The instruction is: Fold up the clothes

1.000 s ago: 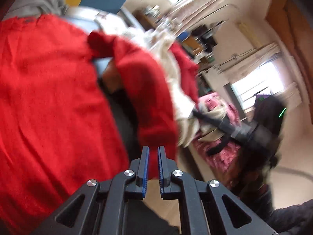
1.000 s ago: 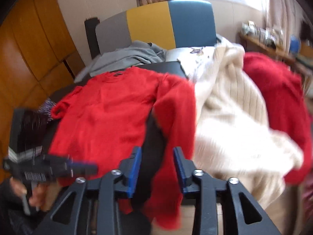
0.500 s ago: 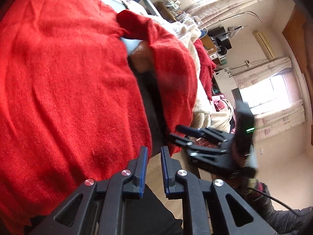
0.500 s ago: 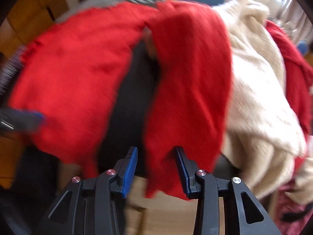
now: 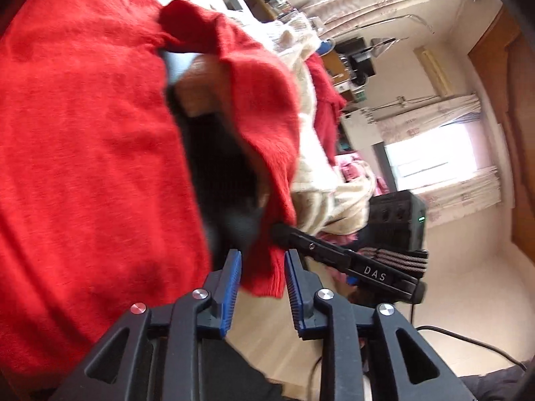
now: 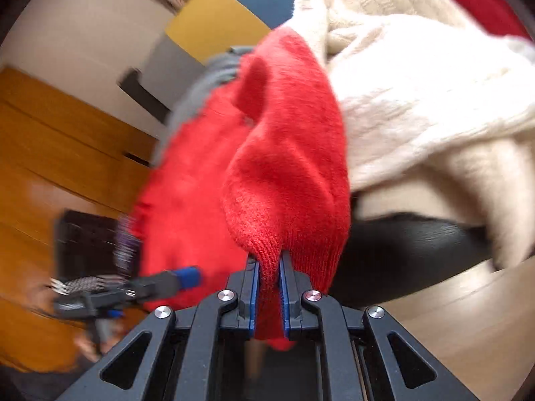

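A red knit sweater [image 5: 83, 140] lies spread over a black seat, its body at the left of the left wrist view. Its sleeve [image 6: 287, 173] hangs down over the seat's front edge. My right gripper [image 6: 267, 260] is shut on the sleeve's cuff; it also shows in the left wrist view [image 5: 337, 257]. My left gripper [image 5: 262, 260] is open, its blue pads on either side of the sleeve's lower end [image 5: 264, 277], not clamped. The left gripper shows blurred in the right wrist view [image 6: 140, 287].
A cream knit sweater [image 6: 418, 83] and another red garment [image 5: 326, 100] are piled to the right of the sleeve. The black seat edge [image 6: 401, 250] is under them. Wooden panels [image 6: 50, 150] stand at left, pale floor [image 5: 468, 284] below.
My right gripper moved in and shut on the red sleeve's cuff. My left gripper opened and moved right, so its pads now flank the sleeve end.
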